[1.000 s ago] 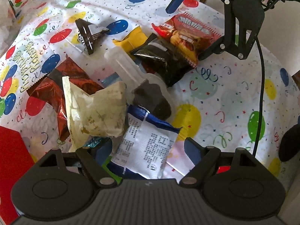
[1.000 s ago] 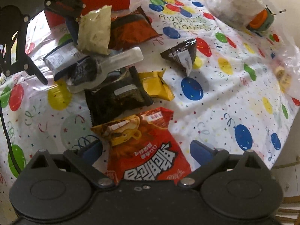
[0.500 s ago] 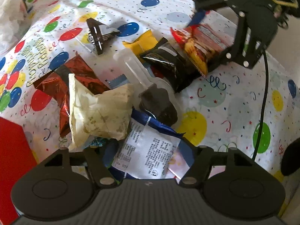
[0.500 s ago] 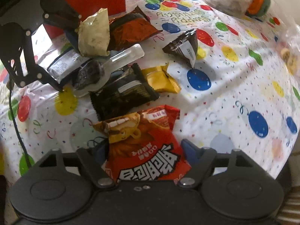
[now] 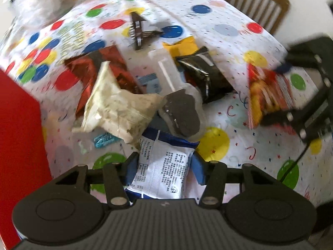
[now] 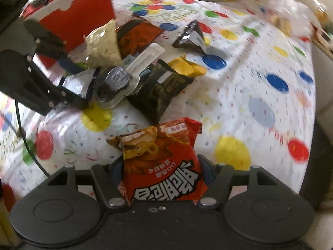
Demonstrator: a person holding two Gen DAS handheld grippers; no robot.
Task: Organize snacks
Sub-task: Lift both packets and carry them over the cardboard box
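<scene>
**Two soft packets, both jaws closing on them**

Left gripper: jaws closing on the white-and-blue packet, which sits between the blue pads at 6 o'clock in the left wrist view; the pads look to be against its sides. The packet is a thin foil pillow, light and crushable. Its far end lies tucked under the clear plastic pack with a dark bar at 12 o'clock from the jaws, so it will likely drag that neighbour when lifted. The cream crinkled bag overlaps at 11 o'clock.

Right gripper: jaws closing on the red snack bag, held at its lower half, at 6 o'clock in the right wrist view. The bag is puffed with air, slick film, contents probably brittle. A grip across the flat middle squeezes the filling; the crimped end seam would judge safer, firm but not hard.

The red box stands at 10 o'clock past the pile, a likely destination. The balloon tablecloth carries the black pouch and yellow packet at 12 o'clock.
</scene>
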